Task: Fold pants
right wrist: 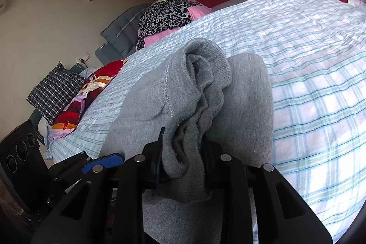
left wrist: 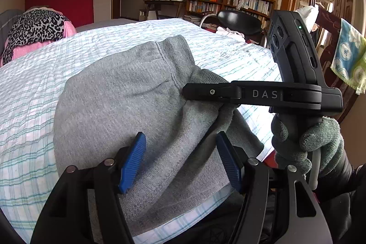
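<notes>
The grey pants (left wrist: 128, 106) lie bunched on the bed (left wrist: 34, 95) with its pale checked cover; the right gripper (right wrist: 183, 159) has its fingers closed on a gathered fold of the waistband; the left gripper (left wrist: 180, 159) hovers over the cloth, blue fingers (left wrist: 132, 161) apart, gripping nothing; a bookcase (left wrist: 228, 1) full of books stands beyond.

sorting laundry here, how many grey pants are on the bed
1: the grey pants lie on the checked bedspread, waistband bunched in the right tool. Others may be out of view.
</notes>
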`<state>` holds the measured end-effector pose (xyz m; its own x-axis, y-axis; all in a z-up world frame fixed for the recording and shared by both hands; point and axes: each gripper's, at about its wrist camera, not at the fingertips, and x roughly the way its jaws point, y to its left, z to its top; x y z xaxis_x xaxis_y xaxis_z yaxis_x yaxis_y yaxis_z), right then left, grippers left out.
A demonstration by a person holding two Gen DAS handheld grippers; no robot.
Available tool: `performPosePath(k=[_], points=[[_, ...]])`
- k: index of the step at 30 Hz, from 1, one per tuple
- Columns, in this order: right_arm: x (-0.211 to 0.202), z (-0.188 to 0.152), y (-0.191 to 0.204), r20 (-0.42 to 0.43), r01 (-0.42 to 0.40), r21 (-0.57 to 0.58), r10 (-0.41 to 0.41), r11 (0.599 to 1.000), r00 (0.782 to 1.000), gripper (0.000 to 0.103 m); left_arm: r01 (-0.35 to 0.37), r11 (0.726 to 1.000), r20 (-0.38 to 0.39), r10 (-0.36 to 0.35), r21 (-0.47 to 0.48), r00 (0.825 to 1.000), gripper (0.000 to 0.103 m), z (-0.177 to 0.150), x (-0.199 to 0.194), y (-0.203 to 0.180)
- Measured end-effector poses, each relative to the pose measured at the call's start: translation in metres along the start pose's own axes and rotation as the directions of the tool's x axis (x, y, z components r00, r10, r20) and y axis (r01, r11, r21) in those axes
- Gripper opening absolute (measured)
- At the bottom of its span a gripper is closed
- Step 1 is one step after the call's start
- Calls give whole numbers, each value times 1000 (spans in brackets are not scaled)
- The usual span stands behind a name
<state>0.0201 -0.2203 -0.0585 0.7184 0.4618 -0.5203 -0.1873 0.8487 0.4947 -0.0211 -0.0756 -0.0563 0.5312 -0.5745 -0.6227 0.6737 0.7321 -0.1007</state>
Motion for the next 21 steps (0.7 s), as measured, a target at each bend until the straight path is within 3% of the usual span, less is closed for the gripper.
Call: performPosePath(k=[6, 12, 18, 21], points=[[-31, 8, 18, 80, -25, -57, 29, 998, 996, 24, 3, 1000, 40, -3, 20, 999, 68, 3, -10, -2], [-57, -2, 8, 102, 15, -51, -10, 999, 995, 24, 31, 998, 52, -34, 52, 998, 73, 5, -16, -7], [-44, -27, -35, 38, 70, 72, -73, 995, 997, 25, 54, 997, 12, -54, 52, 998, 73, 0, -4, -5], [-37, -35, -52, 44, 23, 130, -29, 991, 999, 25, 85, 996, -15, -84, 25, 996, 73, -3, 4, 3]])
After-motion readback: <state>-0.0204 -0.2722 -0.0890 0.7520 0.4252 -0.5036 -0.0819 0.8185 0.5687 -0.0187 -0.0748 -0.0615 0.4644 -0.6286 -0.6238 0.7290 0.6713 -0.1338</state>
